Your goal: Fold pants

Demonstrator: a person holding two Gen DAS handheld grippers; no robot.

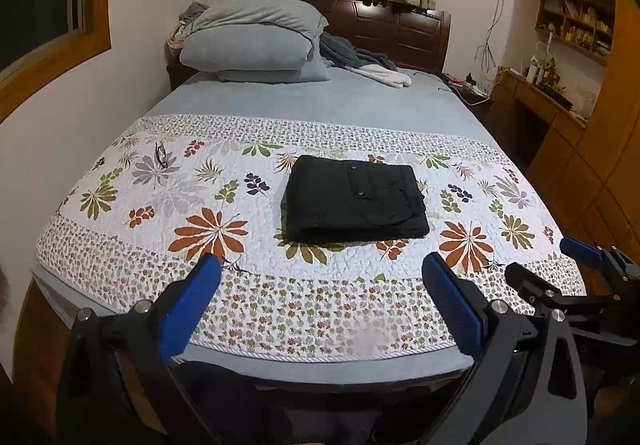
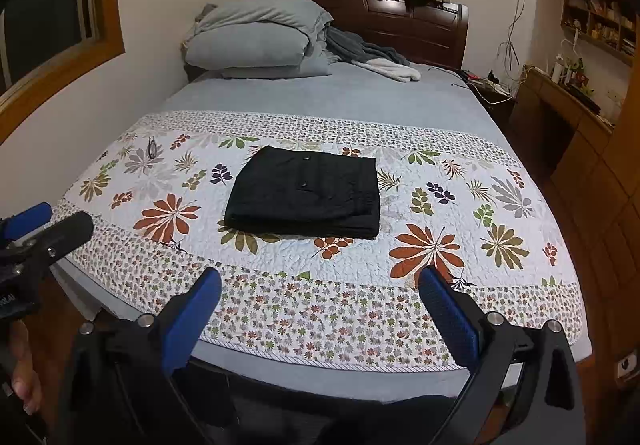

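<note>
The black pants [image 1: 354, 199] lie folded into a compact rectangle on the floral quilt [image 1: 160, 205], near the middle of the bed; they also show in the right wrist view [image 2: 306, 195]. My left gripper [image 1: 322, 265] is open and empty, held back over the foot of the bed, apart from the pants. My right gripper [image 2: 320, 279] is open and empty too, beside the left one, also short of the pants. The right gripper shows at the right edge of the left wrist view [image 1: 548, 259], and the left gripper at the left edge of the right wrist view [image 2: 56, 223].
Grey pillows [image 1: 256, 41] and a crumpled grey blanket [image 1: 360, 59] lie at the headboard end. A pair of glasses [image 1: 161, 156] rests on the quilt at the left. A wooden desk and shelves [image 1: 560, 85] stand to the right; a wall runs along the left.
</note>
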